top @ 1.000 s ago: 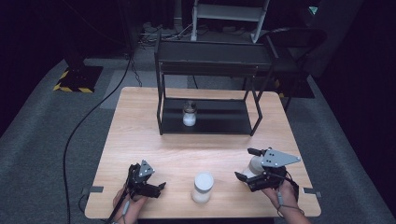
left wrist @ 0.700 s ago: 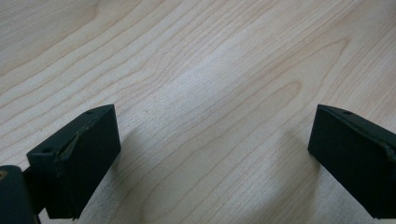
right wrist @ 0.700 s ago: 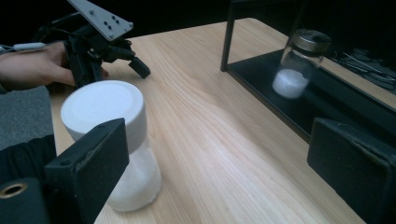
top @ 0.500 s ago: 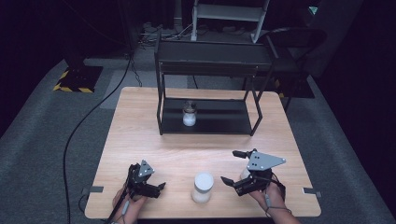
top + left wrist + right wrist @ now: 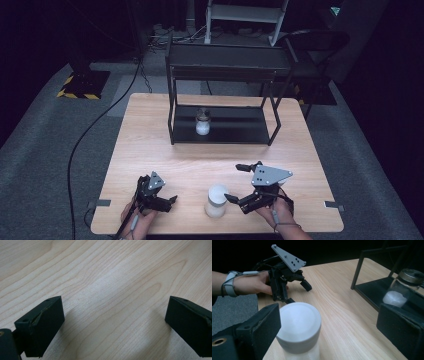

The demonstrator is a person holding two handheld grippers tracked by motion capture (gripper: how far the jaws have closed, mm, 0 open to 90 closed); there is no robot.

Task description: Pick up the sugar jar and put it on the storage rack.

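Your right gripper's fingers [image 5: 231, 198] stand spread with nothing pinched, and from above the near one sits just beside the white jar [image 5: 216, 200] at the table's [image 5: 150, 130] near edge, not touching it. Your left gripper [image 5: 167, 201] rests well to the jar's left, its fingers also apart. This high view alone gives you the black shelf [image 5: 225, 60] at the far side, with a small glass jar [image 5: 202, 122] on its lower level.

The left gripper view adds only bare wood grain between two wide-spread fingers [image 5: 43, 322].

The right gripper view brings you close: the white jar's [image 5: 299, 326] lid sits inside the open jaws, hard against the left finger [image 5: 258, 327], though you cannot tell whether they touch. Beyond it you see your other hand [image 5: 253, 285] and the glass jar [image 5: 402, 287].
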